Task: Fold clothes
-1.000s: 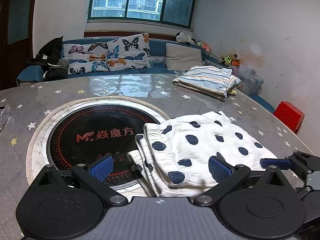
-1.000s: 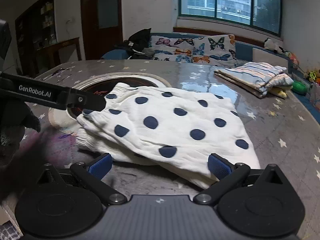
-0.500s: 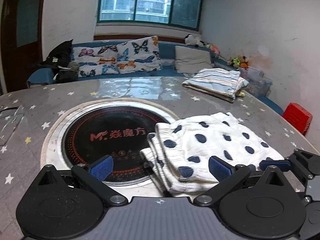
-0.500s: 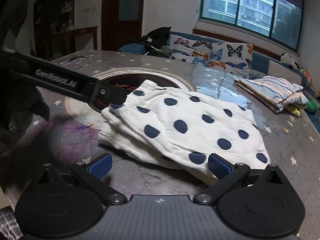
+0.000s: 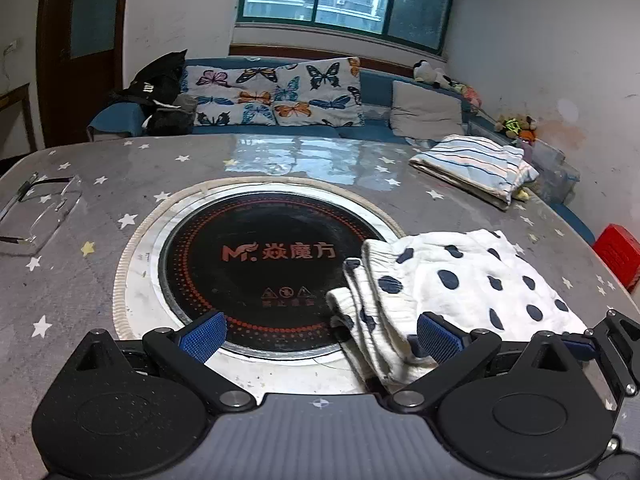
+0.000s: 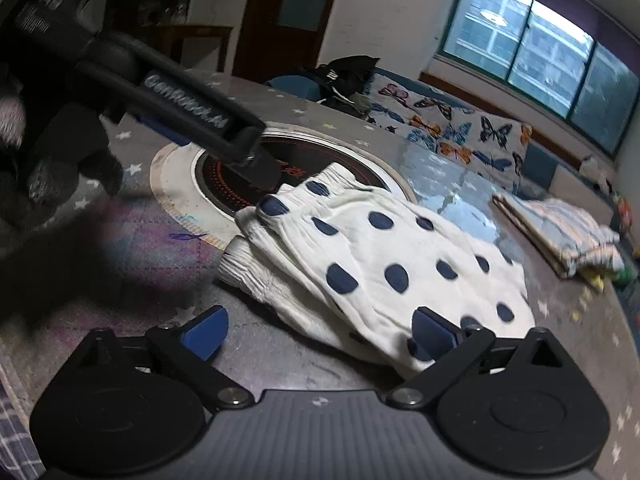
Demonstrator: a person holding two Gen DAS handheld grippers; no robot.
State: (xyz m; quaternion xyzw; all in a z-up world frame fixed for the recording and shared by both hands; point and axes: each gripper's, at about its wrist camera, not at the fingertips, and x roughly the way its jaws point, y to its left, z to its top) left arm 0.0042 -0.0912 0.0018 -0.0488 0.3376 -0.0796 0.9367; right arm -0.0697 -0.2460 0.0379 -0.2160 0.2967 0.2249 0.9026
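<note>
A white garment with dark blue dots [image 5: 472,280] lies folded on the grey star-patterned table [image 5: 100,264], its ribbed waistband over the rim of the round black cooktop [image 5: 256,264]. My left gripper [image 5: 320,338] is open above the cooktop's near edge, its right pad beside the waistband and nothing between the fingers. In the right wrist view the same garment [image 6: 380,256] lies just ahead. My right gripper [image 6: 320,332] is open, its right pad over the garment's near edge. The left gripper [image 6: 260,160] reaches in from the upper left. A folded striped garment [image 5: 472,164] lies at the far right.
A clear plastic case [image 5: 36,212] sits at the table's left edge. A blue sofa with butterfly cushions [image 5: 276,96] runs behind the table, and a red stool [image 5: 618,254] stands to the right. A dark gloved hand [image 6: 44,168] holds the left gripper.
Both grippers have drawn back and risen a little from the dotted garment, and the right wrist view has tilted. The garment lies folded as before.
</note>
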